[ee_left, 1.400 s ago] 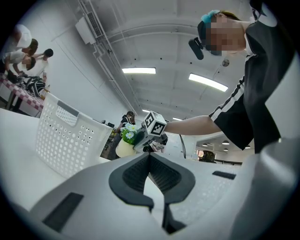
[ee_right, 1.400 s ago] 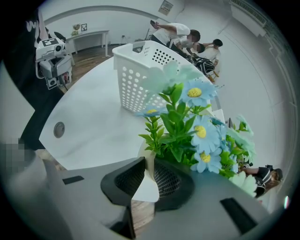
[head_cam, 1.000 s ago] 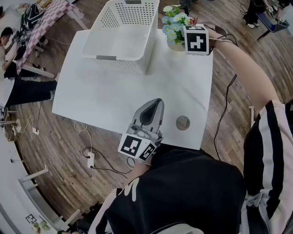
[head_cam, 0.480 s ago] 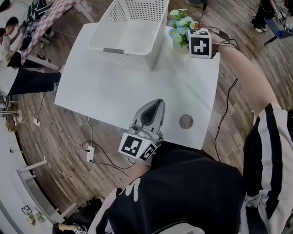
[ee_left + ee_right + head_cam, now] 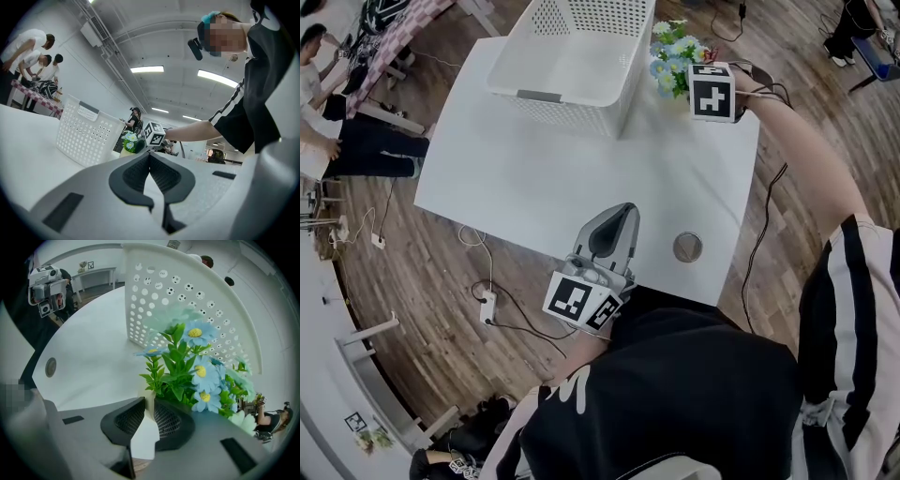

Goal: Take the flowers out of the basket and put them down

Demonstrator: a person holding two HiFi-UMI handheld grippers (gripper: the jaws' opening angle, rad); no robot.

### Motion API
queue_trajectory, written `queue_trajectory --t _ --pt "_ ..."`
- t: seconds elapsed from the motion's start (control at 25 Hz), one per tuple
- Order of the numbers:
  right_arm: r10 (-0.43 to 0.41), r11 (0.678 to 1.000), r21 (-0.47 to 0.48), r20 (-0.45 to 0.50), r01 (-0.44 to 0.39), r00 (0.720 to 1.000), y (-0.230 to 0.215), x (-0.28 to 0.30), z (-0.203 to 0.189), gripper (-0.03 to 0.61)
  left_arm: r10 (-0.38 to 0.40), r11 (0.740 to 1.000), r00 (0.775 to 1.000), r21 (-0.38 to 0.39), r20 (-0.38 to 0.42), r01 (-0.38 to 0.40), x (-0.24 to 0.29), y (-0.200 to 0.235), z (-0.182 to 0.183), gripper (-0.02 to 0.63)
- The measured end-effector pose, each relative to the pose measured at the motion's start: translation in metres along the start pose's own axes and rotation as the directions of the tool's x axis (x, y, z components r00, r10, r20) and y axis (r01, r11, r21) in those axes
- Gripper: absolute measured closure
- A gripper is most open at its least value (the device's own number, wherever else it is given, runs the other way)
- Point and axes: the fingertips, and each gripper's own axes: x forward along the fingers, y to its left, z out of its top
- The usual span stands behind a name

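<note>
My right gripper (image 5: pixel 149 401) still pinches the flowers (image 5: pixel 197 366) in its jaws, now seemingly set on the worktop (image 5: pixel 562 187) beside the basket (image 5: pixel 572 108), so only the release remains; the left gripper (image 5: pixel 150 157) has its jaws together, empty.

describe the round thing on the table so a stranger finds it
On the white table, go to the near edge, away from basket and flowers. Right of the left claw lies a grey disc, the only flat round thing.

Head view looks steeply down on the whole counter (image 5: pixel 581 178); left gripper view sits low at its near edge, facing across to the far basket (image 5: pixel 86 136) and flowers (image 5: pixel 130 141); right gripper view is close against the flowers, facing back; all three share both.
</note>
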Motion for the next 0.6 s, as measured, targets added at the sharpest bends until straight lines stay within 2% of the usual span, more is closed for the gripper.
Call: queue_trajectory --t 0.6 --pt "0.006 1.000 0.015 -0.005 -0.006 1.000 0.002 0.013 -0.005 0.508 0.014 1.000 1.000 0.003 0.000 -0.014 -0.002 0.002 0.003 0.609"
